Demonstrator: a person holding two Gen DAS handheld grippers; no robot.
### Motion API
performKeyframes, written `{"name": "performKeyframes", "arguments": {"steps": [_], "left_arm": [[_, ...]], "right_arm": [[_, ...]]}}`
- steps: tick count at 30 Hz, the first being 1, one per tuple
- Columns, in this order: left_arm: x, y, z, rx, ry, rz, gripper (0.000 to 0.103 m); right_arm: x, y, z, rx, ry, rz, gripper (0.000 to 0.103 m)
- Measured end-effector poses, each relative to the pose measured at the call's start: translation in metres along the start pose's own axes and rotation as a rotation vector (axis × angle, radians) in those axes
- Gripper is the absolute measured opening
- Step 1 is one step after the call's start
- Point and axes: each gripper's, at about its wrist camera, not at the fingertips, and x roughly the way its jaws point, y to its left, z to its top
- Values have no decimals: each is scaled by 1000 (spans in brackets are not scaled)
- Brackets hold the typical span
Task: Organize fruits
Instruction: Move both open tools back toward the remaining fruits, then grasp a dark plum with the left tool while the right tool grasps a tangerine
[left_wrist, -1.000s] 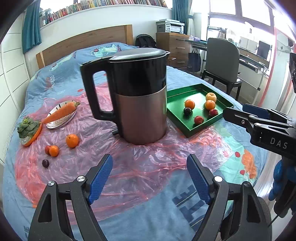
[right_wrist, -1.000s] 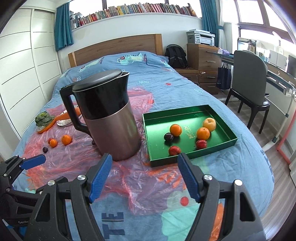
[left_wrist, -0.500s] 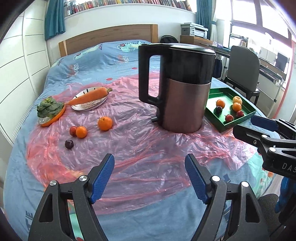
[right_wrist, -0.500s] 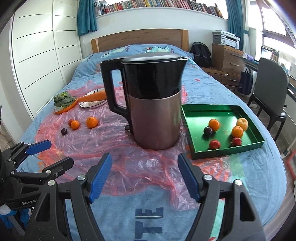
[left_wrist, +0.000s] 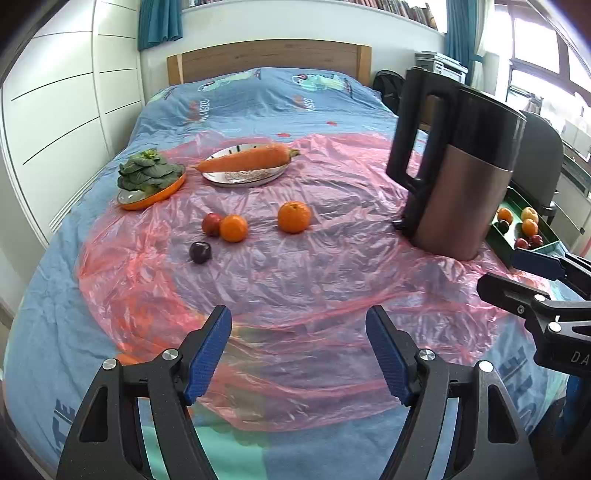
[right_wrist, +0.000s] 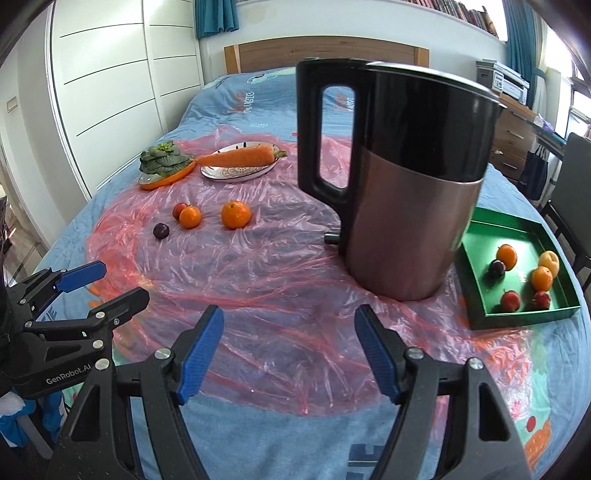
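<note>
Hovering over the pink sheet (left_wrist: 295, 280), left gripper (left_wrist: 298, 354) jaws have just been narrowing (nothing between them); right gripper (right_wrist: 289, 350) open, empty, near the kettle (right_wrist: 406, 192).

In the left wrist view the kettle (left_wrist: 458, 177) hides most of the green tray (left_wrist: 517, 236), the picture's right edge cuts off the right hand-held gripper (left_wrist: 532, 280), and the books (left_wrist: 406, 9) on the wall shelf are too small to read.
</note>
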Motion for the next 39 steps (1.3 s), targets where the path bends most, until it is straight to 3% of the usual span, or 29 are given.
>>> {"name": "performKeyframes", "arguments": {"steps": [8, 16, 28, 39], "left_arm": [[31, 65, 3, -132, 7, 61, 68], [73, 107, 18, -182, 15, 46, 59], [122, 133, 31, -200, 23, -13, 55], [147, 140, 29, -239, 41, -73, 46]], "right_arm": [[53, 36, 16, -47, 42, 62, 103], [105, 70, 36, -85, 73, 131, 103], [166, 110, 87, -106, 54, 259, 102], [218, 126, 109, -127, 93, 303, 89]]}}
